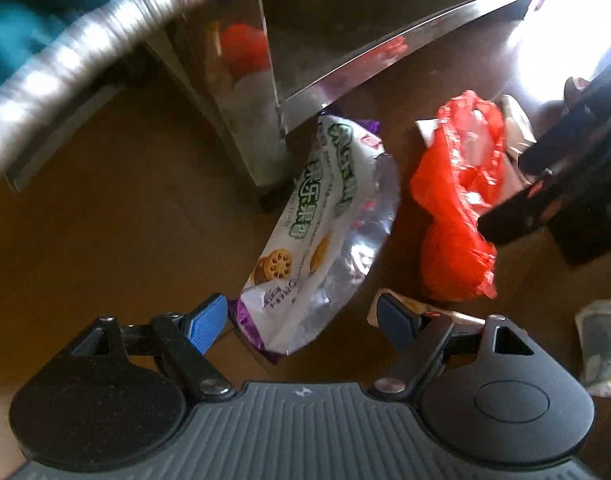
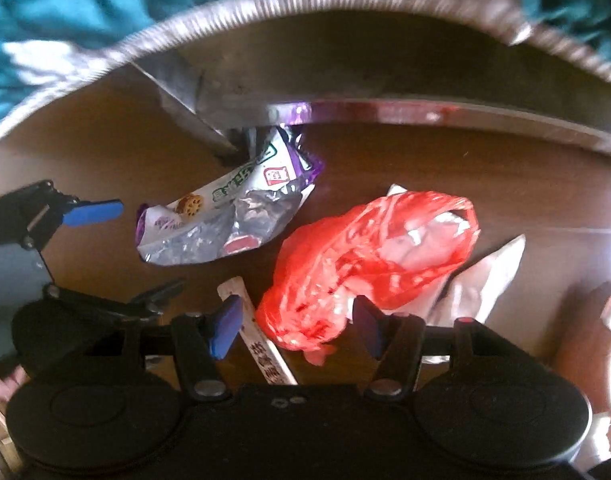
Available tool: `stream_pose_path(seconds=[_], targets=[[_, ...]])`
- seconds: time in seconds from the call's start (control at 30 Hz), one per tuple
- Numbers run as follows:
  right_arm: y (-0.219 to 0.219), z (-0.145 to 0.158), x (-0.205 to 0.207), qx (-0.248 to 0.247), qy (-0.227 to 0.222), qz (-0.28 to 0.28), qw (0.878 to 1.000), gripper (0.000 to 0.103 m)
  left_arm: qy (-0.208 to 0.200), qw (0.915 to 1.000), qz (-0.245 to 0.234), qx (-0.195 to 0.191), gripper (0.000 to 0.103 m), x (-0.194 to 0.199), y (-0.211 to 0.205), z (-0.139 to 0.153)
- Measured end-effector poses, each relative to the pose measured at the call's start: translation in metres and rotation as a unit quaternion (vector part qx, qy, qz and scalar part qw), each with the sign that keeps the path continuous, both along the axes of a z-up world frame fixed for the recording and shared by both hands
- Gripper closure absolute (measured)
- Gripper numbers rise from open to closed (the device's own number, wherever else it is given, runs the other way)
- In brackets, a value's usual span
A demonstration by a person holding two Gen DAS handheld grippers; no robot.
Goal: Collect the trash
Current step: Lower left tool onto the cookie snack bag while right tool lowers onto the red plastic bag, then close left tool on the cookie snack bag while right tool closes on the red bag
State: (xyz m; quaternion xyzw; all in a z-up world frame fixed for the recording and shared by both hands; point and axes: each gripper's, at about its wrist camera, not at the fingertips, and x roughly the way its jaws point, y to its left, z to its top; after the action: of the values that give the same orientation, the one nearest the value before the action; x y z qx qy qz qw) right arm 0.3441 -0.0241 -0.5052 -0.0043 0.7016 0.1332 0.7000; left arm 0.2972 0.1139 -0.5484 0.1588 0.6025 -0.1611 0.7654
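A white and purple biscuit wrapper point(image 1: 325, 240) lies on the brown table; it also shows in the right wrist view point(image 2: 233, 212). My left gripper point(image 1: 303, 320) is open, its fingertips on either side of the wrapper's near end. A crumpled red plastic bag point(image 1: 461, 200) lies to the right of it, also in the right wrist view point(image 2: 365, 264). My right gripper point(image 2: 299, 330) is open over the bag's near end and shows in the left wrist view point(image 1: 545, 184). A narrow white paper sleeve point(image 2: 261, 344) lies under its left finger.
A shiny metal stand point(image 1: 265, 100) with angled plates rises behind the trash. The round table has a ribbed metal rim point(image 2: 265, 0). White paper point(image 2: 485, 276) lies under the red bag. A small crumpled wrapper point(image 1: 601, 344) lies at the right. Teal fabric point(image 2: 65, 0) lies beyond the table.
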Motion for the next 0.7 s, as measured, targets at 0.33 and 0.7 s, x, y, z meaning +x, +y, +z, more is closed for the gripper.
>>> stream_pose_path(seconds=[0.33,0.7], targets=[[0.015,-0.047,0.011,-0.029,0.022,-0.013,0.999,0.046,-0.014,0.9992,-0.023,0.029,0.021,0.011,-0.011,-0.037],[0.021,-0.059,0.006,-0.047,0.028,-0.002,0.999,0.084,-0.002,0.9991,-0.028,0.033,0.066,0.019,-0.013,-0.053]])
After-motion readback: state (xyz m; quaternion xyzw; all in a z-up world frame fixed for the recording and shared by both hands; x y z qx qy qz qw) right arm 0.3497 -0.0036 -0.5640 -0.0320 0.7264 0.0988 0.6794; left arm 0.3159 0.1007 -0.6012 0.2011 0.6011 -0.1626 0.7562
